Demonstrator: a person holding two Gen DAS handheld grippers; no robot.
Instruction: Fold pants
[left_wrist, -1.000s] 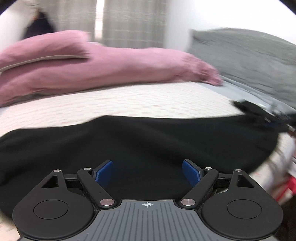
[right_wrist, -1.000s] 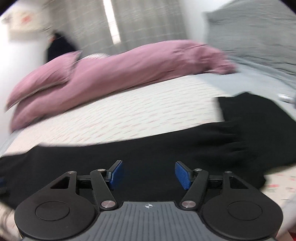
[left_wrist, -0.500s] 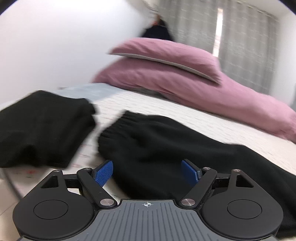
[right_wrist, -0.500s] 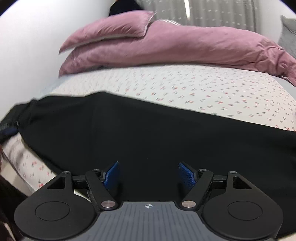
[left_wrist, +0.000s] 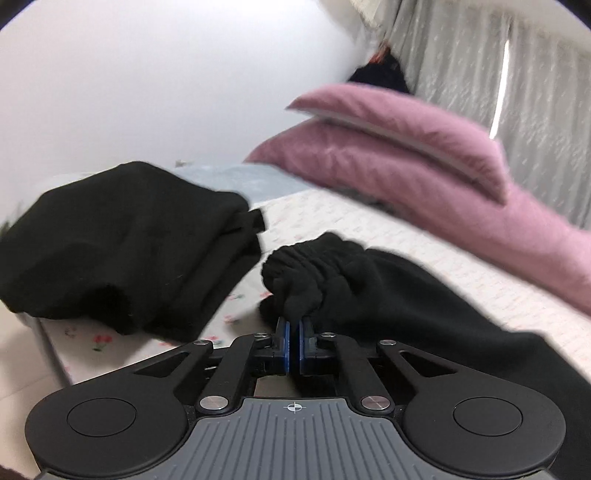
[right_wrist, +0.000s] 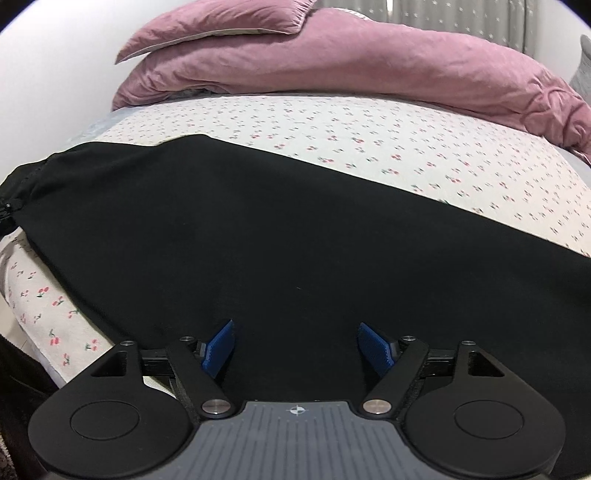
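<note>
Right wrist view: pants (right_wrist: 295, 236) lie lengthwise across bed (right_wrist: 369, 133), directly under my wide-open, empty right gripper (right_wrist: 295, 349) | left gripper (left_wrist: 294, 345) pinched tight on the ribbed cuff (left_wrist: 306, 273), pants stretching rightward.

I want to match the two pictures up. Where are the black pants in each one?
Left wrist view: the black pants fill the lower middle and right, their bunched end pinched in the shut left claw.
Right wrist view: the pants spread flat across the middle, and the open right claw hovers over them.
Shared landmark: the pink pillows at the far side of the bed.
</note>
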